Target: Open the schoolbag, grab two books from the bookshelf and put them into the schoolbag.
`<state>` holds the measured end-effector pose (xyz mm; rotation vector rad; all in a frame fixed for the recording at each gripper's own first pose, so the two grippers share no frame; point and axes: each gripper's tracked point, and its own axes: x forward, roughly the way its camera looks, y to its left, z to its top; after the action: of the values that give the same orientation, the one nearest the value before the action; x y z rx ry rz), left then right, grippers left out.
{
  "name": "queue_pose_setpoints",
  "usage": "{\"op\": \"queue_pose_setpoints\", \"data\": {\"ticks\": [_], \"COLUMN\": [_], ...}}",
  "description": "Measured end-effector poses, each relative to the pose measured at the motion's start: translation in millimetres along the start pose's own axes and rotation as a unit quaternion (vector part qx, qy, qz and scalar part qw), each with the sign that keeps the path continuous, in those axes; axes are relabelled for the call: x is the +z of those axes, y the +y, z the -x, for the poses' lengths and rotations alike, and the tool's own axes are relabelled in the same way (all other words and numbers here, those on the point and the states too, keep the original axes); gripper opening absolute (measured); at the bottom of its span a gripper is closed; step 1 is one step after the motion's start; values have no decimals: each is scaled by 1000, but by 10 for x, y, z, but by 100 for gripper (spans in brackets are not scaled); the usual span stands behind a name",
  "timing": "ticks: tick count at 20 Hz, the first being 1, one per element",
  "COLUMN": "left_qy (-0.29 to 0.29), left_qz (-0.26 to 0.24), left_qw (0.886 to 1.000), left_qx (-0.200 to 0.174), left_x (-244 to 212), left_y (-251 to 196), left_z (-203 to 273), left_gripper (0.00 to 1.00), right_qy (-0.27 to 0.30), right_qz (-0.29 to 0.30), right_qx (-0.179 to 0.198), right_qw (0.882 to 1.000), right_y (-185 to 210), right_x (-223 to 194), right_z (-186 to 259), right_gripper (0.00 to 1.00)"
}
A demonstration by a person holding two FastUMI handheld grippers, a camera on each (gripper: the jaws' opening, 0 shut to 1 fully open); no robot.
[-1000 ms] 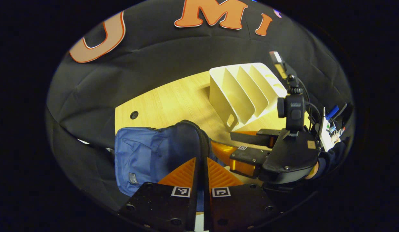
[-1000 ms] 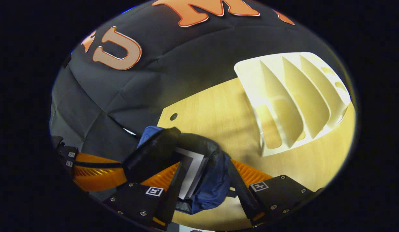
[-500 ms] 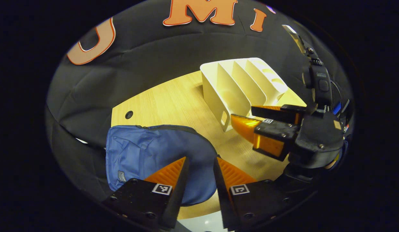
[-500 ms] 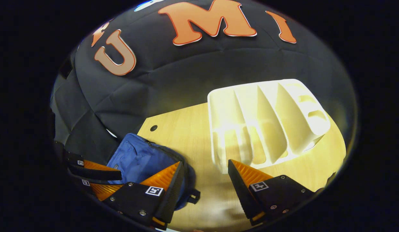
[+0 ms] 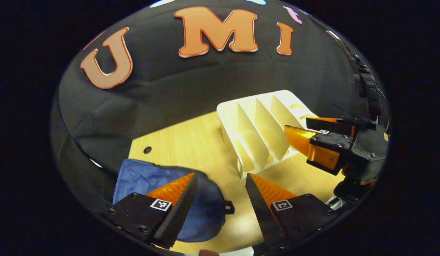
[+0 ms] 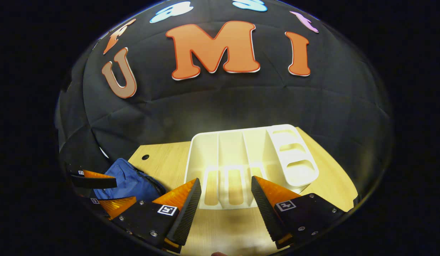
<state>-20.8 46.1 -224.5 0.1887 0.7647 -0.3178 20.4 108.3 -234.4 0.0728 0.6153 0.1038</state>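
The blue schoolbag (image 5: 141, 177) lies flat on the wooden table (image 5: 191, 142), at the lower left in the left gripper view. My left gripper (image 5: 220, 177) hangs open above the bag's right end, touching nothing. The white bookshelf (image 5: 259, 128) stands right of centre, and its slots look empty. My right gripper (image 5: 296, 123) hovers open by the shelf's near right side. In the right gripper view, the right gripper (image 6: 225, 181) faces the bookshelf (image 6: 241, 153) head on, with nothing between its fingers. There the schoolbag (image 6: 123, 183) sits lower left, under the left gripper (image 6: 125, 190).
A round cable hole (image 5: 147, 149) marks the table's far left corner. The black cloth wall rises directly behind the table (image 6: 330, 170). Bare wood lies between the bag and the shelf.
The left gripper opened, let go of the bag's dark rim and pulled back. The bag dropped flat. The right gripper left the bag's mouth and swung right to face the shelf.
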Motion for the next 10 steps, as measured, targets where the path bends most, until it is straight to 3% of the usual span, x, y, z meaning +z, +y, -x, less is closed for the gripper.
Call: {"op": "queue_pose_setpoints", "data": {"ticks": [5,10], "left_qy": [-113,-191], "left_qz": [47,81], "left_qw": [991,976], "left_qx": [54,60], "left_x": [462,922], "left_y": [-143,-267], "left_z": [117,300], "left_gripper": [91,92], "right_qy": [-75,-153], "right_qz": [15,54], "right_qx": [-21,-14], "right_qw": [997,987], "right_y": [-439,-618], "right_x": [487,919], "right_z": [183,375], "right_gripper": [91,94]}}
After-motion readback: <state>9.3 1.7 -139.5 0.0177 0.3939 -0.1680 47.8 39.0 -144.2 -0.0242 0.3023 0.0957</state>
